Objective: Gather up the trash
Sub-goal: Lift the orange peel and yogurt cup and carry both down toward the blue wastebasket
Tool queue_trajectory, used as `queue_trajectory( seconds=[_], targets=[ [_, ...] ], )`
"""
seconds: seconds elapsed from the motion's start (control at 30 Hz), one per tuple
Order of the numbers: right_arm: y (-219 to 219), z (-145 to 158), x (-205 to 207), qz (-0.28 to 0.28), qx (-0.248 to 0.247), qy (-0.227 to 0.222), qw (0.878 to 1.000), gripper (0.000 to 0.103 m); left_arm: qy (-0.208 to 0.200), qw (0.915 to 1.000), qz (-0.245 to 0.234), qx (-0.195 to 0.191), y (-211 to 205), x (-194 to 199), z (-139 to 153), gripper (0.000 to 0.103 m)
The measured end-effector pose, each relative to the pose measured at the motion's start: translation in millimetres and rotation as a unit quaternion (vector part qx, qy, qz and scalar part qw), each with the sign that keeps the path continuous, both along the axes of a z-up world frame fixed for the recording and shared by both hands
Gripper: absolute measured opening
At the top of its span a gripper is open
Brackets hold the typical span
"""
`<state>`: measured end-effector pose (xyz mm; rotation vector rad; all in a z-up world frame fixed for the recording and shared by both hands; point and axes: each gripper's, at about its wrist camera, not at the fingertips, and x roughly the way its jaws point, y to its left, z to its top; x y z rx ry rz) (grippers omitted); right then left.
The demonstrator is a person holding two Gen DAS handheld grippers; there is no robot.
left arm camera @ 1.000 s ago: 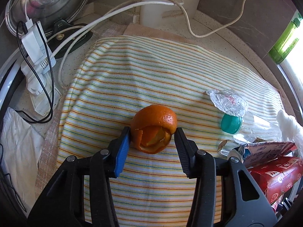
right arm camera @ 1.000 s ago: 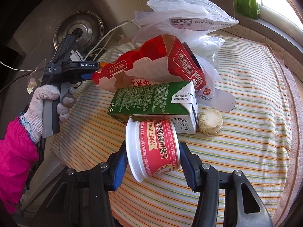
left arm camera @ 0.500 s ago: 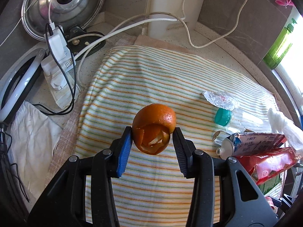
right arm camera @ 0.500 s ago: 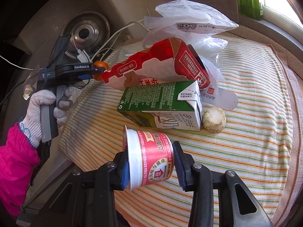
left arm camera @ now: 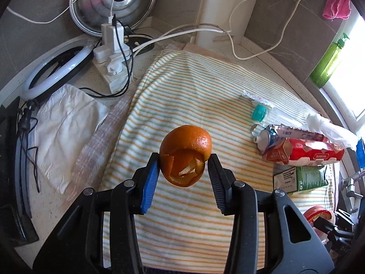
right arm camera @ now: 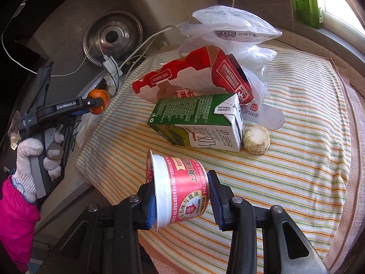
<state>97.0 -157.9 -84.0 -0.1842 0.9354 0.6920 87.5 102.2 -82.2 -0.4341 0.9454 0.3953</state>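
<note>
My left gripper [left arm camera: 183,162] is shut on an orange peel [left arm camera: 185,154] and holds it high above the striped cloth [left arm camera: 194,91]. The peel also shows in the right wrist view [right arm camera: 98,101], held past the cloth's left edge. My right gripper [right arm camera: 181,194] is shut on a red and white paper cup [right arm camera: 180,188] lying sideways, lifted over the cloth's near edge. On the cloth lie a green milk carton [right arm camera: 196,118], a torn red carton [right arm camera: 194,75], a white plastic bag [right arm camera: 230,32], a round white lump [right arm camera: 256,139], and a crushed bottle with a teal cap [left arm camera: 260,113].
A power strip with plugs and cables [left arm camera: 113,52], a steel pot lid [left arm camera: 114,2], a ring light [left arm camera: 57,68] and a white cloth [left arm camera: 66,123] lie left of the striped cloth. A green bottle [left arm camera: 328,64] stands by the window. A toothpaste tube [left arm camera: 269,137] lies by the red carton.
Both grippers have risen and pulled back from the cloth, each carrying its item. The left one has lifted the peel higher; the right one has drawn the cup toward the near edge.
</note>
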Motion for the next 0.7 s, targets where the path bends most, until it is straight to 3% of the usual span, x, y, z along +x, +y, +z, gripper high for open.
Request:
queue_trajectory(
  seconds=[0.33, 0.7],
  targets=[
    [-13.1, 5.6, -15.6, 0.026, 0.005, 0.006, 1.000, 0.039, -0.004, 0.9994, 0.033, -0.014, -33.1, -73.2, -0.4, 0.044],
    [-5.4, 8.2, -59.5, 0.034, 0.015, 0.003, 0.999, 0.039, 0.006, 0.9998, 0.010, -0.016, -63.5, -137.6, -9.7, 0.044]
  ],
)
